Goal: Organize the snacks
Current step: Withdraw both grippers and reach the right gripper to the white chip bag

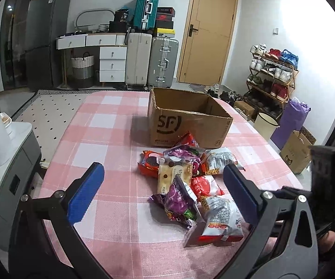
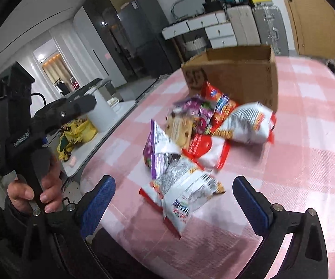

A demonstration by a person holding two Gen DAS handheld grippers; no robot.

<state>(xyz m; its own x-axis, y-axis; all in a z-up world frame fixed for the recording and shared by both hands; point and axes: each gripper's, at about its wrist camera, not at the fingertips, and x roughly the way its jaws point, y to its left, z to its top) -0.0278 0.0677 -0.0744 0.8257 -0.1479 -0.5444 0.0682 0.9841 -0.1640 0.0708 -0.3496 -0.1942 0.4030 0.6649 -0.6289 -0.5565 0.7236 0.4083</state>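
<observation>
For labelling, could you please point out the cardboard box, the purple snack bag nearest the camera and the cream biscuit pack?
cardboard box [image 1: 190,127]: left wrist view, front wall.
purple snack bag [image 1: 179,200]: left wrist view, bag's middle.
cream biscuit pack [image 1: 167,174]: left wrist view, front face.

Readable print: the courier logo on the carton

The cardboard box [image 1: 190,125] carried a large dark "SF" logo on its front face, and smaller print ran along its side and lower edge, too small to read; the right wrist view showed the same logo blurred. The snack packets [image 1: 186,181] bore printed lettering and pictures, but none of it was legible at that size
</observation>
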